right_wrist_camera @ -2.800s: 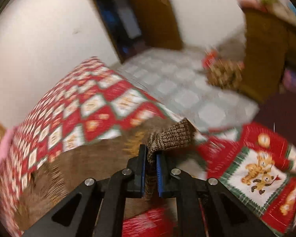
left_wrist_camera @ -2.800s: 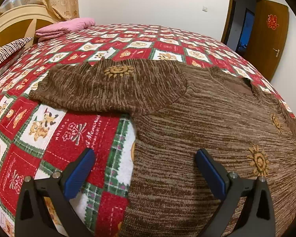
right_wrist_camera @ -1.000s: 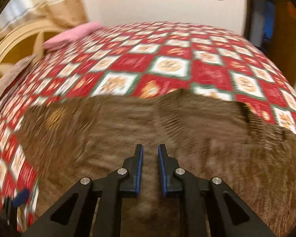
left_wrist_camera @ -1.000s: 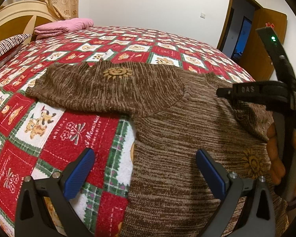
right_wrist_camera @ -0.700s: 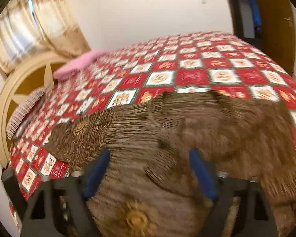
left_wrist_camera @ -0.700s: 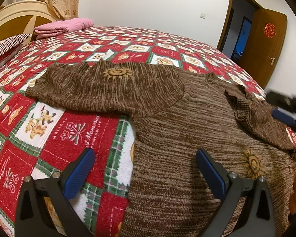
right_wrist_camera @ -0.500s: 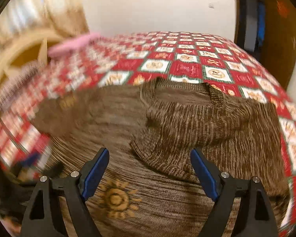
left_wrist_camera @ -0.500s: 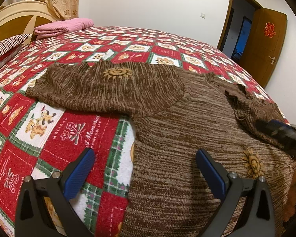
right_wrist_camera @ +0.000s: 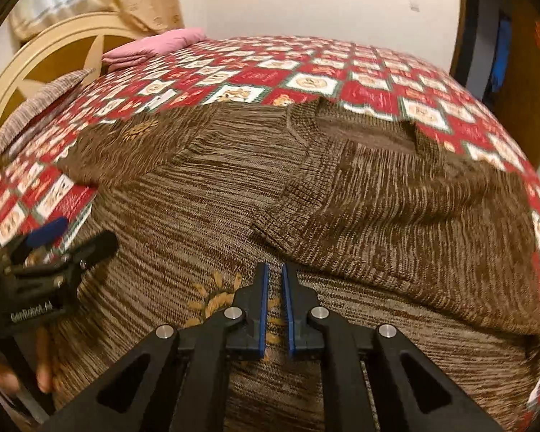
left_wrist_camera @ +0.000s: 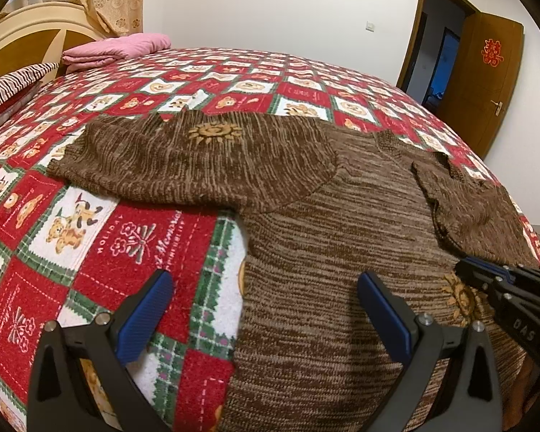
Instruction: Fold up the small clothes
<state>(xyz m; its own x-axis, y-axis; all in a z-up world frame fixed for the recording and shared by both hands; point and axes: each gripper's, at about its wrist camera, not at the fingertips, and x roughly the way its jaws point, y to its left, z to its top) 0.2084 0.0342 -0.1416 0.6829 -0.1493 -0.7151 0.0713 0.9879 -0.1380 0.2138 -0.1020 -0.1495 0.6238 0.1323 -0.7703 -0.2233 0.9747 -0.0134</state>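
Note:
A brown knitted sweater [left_wrist_camera: 342,223] with orange sun motifs lies flat on the bed. Its left sleeve [left_wrist_camera: 183,165] stretches out to the left over the quilt. Its right sleeve [left_wrist_camera: 468,201] is folded in over the body; it also shows in the right wrist view [right_wrist_camera: 396,216]. My left gripper [left_wrist_camera: 266,309] is open and empty, low over the sweater's lower left edge. My right gripper [right_wrist_camera: 273,288] is shut with nothing between its jaws, above the sweater's body [right_wrist_camera: 205,223] near a sun motif [right_wrist_camera: 219,298]. It shows in the left wrist view [left_wrist_camera: 486,273] at the right.
The bed carries a red, white and green patchwork quilt [left_wrist_camera: 126,237]. A folded pink blanket [left_wrist_camera: 115,48] and a striped pillow [left_wrist_camera: 14,82] lie by the cream headboard [left_wrist_camera: 28,36]. A brown door [left_wrist_camera: 486,82] stands open at the right.
My right gripper let go of the right sleeve, which now lies folded over the body. It opened wide, drew back to the lower right, then shut empty. The left gripper has not moved.

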